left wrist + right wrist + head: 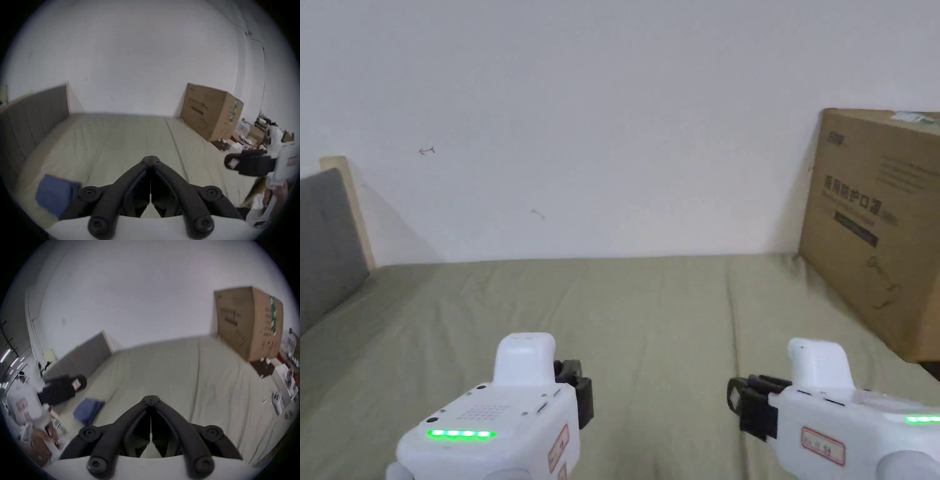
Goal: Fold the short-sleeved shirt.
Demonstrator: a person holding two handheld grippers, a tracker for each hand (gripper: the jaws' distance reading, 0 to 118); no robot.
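A blue shirt (pixel 55 194) lies folded into a small rectangle on the olive-green bed sheet (pixel 650 312), at the lower left of the left gripper view. In the right gripper view the same blue shirt (pixel 87 410) sits left of centre. My left gripper (pixel 150 158) is shut with nothing between its jaws, held above the sheet and right of the shirt. My right gripper (pixel 151 397) is shut too and holds nothing. In the head view both white gripper bodies hang low over the bed, the left gripper (pixel 578 387) and the right gripper (pixel 740 400).
A large cardboard box (pixel 875 225) stands on the bed's right side against the white wall. A grey padded headboard (pixel 328 244) runs along the left. Clutter (pixel 253 138) lies beyond the box, off the bed.
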